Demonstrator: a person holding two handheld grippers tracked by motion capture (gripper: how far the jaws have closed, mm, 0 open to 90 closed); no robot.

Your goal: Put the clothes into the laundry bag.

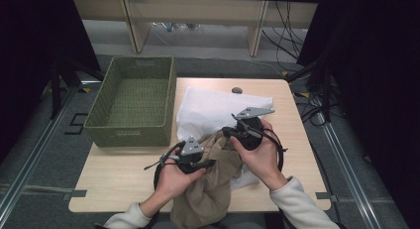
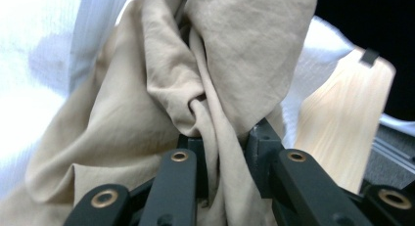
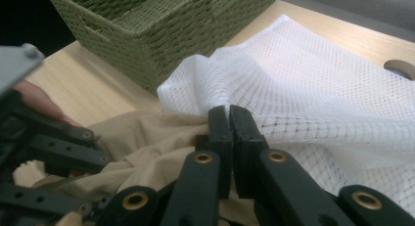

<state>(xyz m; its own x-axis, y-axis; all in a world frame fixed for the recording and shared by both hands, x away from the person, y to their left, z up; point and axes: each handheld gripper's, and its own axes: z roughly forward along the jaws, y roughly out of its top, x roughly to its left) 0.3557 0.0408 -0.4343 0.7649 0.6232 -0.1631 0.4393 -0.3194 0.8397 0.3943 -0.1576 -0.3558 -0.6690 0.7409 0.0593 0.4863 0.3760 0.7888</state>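
In the high view I have the beige cloth [image 1: 210, 182] in the lower middle of the frame, between my two hands. Its long axis runs from the near edge of the counter [image 1: 124, 177], where it hangs over, up toward the white mesh bag [image 1: 213, 110] in the middle of the frame; the upper end points at the bag and lies partly on it.

My left claw [image 1: 205, 164] sits at the left side of the cloth. In the left gripper view a twisted fold of beige cloth [image 2: 215, 152] runs upward between the two jaws, and both jaws press on it, so they are closed on this fold with a narrow gap.

My right claw [image 1: 229, 132] is at the upper end of the cloth. In the right gripper view its jaws stand nearly together and pinch the edge of the white mesh bag [image 3: 293, 89], just where it meets the beige cloth [image 3: 151, 138].

The green woven basket [image 1: 133, 97] stands at the upper left of the counter, apart from the cloth.
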